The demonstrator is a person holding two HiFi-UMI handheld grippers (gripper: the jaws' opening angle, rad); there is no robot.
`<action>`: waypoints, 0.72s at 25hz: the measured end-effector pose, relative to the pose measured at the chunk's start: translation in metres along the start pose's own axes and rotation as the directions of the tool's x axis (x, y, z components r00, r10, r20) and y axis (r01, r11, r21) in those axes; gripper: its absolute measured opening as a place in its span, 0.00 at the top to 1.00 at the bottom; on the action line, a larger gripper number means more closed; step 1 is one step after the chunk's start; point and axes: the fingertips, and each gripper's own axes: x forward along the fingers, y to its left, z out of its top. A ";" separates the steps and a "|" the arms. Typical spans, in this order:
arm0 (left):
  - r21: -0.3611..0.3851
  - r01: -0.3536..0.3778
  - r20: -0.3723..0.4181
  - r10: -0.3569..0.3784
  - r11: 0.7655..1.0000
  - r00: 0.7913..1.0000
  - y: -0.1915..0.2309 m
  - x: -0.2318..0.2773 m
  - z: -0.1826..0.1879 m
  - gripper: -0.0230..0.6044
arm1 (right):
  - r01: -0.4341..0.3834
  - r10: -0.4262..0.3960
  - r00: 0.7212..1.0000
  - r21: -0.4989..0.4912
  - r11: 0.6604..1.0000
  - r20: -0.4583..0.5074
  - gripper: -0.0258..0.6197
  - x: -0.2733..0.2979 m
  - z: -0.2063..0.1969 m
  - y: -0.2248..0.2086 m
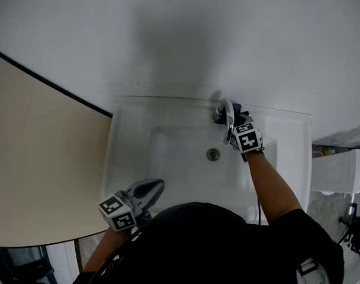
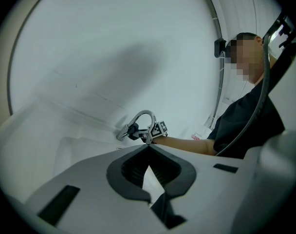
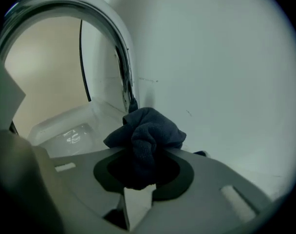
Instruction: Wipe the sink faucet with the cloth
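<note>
1. We find the right gripper (image 3: 144, 155) clamped on the dark cloth (image 3: 147, 133), which bunches out ahead of its jaws.
2. The cloth sits by the faucet (image 3: 120, 52) base, at the sink's (image 1: 128, 118) one o'clock.
3. The left gripper (image 2: 149, 148) is closed and empty, at seven o'clock.

a black short-sleeved shirt (image 1: 218, 238); the left gripper (image 1: 159, 185) and right gripper (image 1: 230, 120) are pale grey with dark jaw linings, each bearing 1 white cube of black square markers

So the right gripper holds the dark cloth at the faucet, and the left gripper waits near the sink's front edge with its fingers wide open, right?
No: the left gripper view shows the left gripper shut, nothing in its fingers. Otherwise right: the right gripper holds the dark cloth at the faucet.
</note>
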 end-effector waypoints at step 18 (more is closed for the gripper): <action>-0.009 -0.004 0.009 0.004 1.000 1.000 0.000 -0.005 -0.007 0.96 | -0.128 -0.089 0.932 -0.547 0.827 -0.352 0.84 -0.030 -0.004 -0.027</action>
